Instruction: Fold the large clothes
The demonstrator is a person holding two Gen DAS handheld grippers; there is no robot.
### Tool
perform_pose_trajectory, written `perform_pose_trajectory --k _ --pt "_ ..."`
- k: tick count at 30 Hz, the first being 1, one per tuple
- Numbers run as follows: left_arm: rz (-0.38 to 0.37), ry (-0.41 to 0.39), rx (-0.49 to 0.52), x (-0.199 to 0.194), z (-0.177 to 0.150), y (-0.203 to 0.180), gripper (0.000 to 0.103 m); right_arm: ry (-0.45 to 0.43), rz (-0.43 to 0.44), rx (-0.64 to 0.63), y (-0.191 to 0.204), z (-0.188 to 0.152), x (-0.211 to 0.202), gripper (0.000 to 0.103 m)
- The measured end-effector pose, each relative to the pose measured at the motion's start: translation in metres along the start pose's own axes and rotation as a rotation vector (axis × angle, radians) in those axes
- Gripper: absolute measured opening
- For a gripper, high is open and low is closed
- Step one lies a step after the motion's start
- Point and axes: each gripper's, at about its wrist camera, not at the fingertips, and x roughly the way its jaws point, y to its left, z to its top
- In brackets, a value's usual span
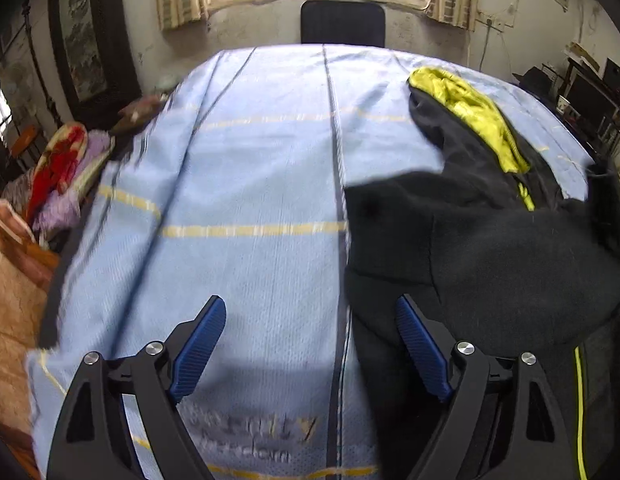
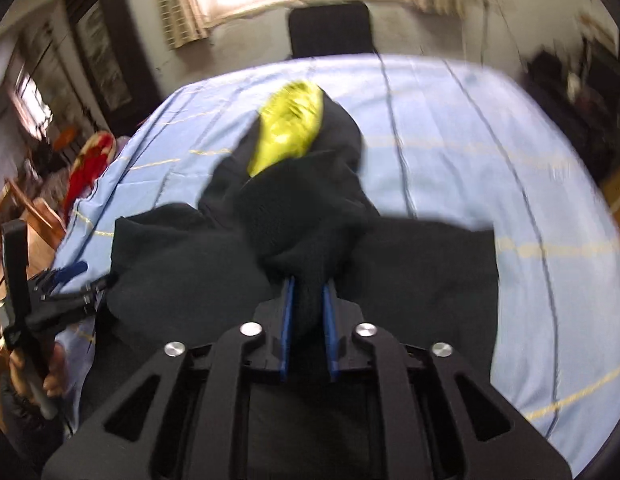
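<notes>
A black jacket point(image 1: 490, 240) with a yellow-lined hood point(image 1: 474, 104) lies spread on the light blue striped sheet point(image 1: 249, 180), on the right of the left wrist view. My left gripper point(image 1: 309, 300) hovers open at the jacket's left edge, one finger over the sheet and the other over black fabric, with nothing pinched. In the right wrist view the jacket point(image 2: 181, 264) fills the middle, its hood lining point(image 2: 289, 120) pointing away. My right gripper point(image 2: 309, 283) is shut on a bunched fold of the black fabric. The left gripper point(image 2: 91, 276) shows at the left edge.
A dark chair point(image 1: 342, 22) stands beyond the far end of the sheet, under a bright window. A heap of red and purple cloth point(image 1: 65, 164) lies off the left side. Shelves with clutter point(image 1: 590, 96) stand at the right. A person's hand point(image 2: 55, 380) holds the left gripper's handle.
</notes>
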Motion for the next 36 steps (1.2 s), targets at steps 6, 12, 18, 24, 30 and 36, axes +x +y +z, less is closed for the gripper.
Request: perform_pose_trajectory --k 6,12,18,24,30,36 --pt "0.008 0.004 0.042 0.012 0.032 -0.023 0.087 0.002 0.099 0.165 -0.042 -0.005 0.004 0.059" --pt "-0.087 0.045 -0.047 0.031 0.037 -0.013 0.054 0.007 0.260 0.350 -0.081 0.003 0.000 0.079" --pt "-0.106 0.022 -0.010 0.024 0.036 -0.026 0.016 0.053 0.241 0.346 -0.091 0.003 0.007 0.011" --pt "-0.158 0.007 -0.085 0.013 0.033 -0.005 0.012 -0.036 0.112 0.138 -0.062 0.011 -0.007 0.008" --pt "-0.131 0.048 -0.121 0.031 0.035 0.001 0.041 0.071 -0.010 0.127 -0.079 0.000 0.030 0.014" --pt "-0.075 -0.032 -0.082 -0.002 0.037 0.003 0.045 0.000 -0.084 0.141 -0.088 0.001 0.008 0.025"
